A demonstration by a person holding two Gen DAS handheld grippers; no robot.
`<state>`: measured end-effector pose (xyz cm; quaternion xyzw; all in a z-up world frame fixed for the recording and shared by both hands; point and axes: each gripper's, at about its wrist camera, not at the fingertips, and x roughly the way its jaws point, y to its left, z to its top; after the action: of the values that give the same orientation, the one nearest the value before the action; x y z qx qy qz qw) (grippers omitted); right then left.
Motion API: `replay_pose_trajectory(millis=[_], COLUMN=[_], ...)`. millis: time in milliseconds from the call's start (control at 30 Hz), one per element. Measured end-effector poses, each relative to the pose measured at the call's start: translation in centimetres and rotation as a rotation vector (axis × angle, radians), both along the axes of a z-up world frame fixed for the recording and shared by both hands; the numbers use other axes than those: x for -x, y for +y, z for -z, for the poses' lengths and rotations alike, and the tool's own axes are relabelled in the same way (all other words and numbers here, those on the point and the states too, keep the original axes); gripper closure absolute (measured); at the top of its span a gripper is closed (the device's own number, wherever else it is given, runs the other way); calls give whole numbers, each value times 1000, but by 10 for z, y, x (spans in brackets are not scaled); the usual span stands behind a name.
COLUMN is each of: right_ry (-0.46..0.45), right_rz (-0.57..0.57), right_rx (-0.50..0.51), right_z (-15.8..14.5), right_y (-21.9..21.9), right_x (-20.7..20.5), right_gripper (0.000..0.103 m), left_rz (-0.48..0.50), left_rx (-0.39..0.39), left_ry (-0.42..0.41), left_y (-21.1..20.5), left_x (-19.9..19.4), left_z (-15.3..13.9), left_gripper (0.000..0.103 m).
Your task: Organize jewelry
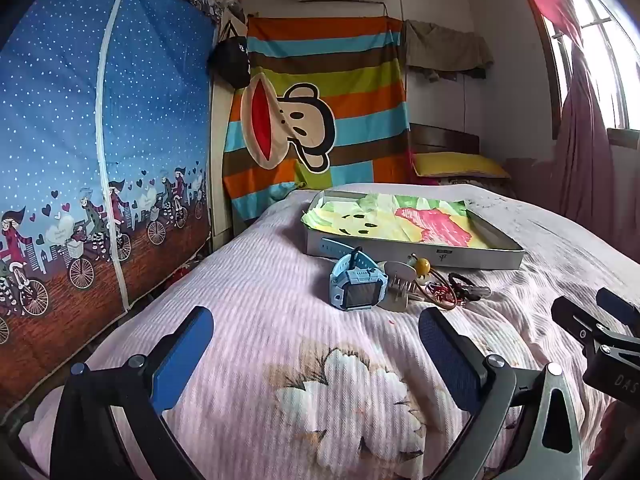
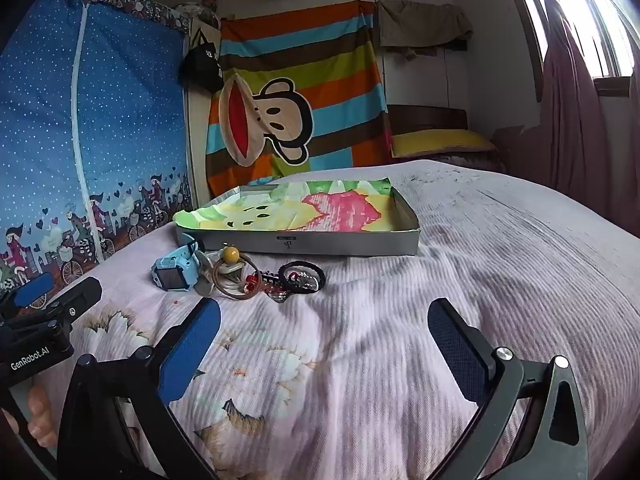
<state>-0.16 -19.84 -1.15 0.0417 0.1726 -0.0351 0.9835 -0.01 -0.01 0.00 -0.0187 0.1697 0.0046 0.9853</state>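
A small heap of jewelry lies on the pink bedspread in front of a shallow grey box (image 1: 416, 254) (image 2: 298, 243) lined with colourful paper. The heap holds a light-blue watch (image 1: 356, 282) (image 2: 174, 274), a pale hair claw (image 1: 396, 286), a hair tie with a yellow bead (image 1: 423, 266) (image 2: 231, 255), a red trinket (image 1: 440, 292) (image 2: 253, 281) and a black hair tie (image 2: 301, 276). My left gripper (image 1: 314, 334) is open, short of the heap, nothing between its blue pads. My right gripper (image 2: 324, 326) is open too, just right of the heap.
The bed (image 2: 500, 260) stretches away to the right. A blue fabric wardrobe (image 1: 100, 140) stands along its left side, with a striped cartoon-monkey cloth (image 1: 316, 120) behind. Yellow pillow (image 2: 440, 140) and pink curtains (image 2: 572, 120) lie at the far right. Fingers (image 2: 42, 420) hold the left handle.
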Motion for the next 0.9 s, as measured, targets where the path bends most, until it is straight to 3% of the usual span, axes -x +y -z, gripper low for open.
replay_pose_trajectory(millis=[900], right_ry=[0], right_rz=[-1], right_rx=[0], right_z=[-2], right_y=[3], right_x=[4], right_gripper=[1], left_rz=[-4], left_rx=[-2], left_ry=[-7], left_y=[0], left_x=[3], left_z=[-2], left_gripper=[0])
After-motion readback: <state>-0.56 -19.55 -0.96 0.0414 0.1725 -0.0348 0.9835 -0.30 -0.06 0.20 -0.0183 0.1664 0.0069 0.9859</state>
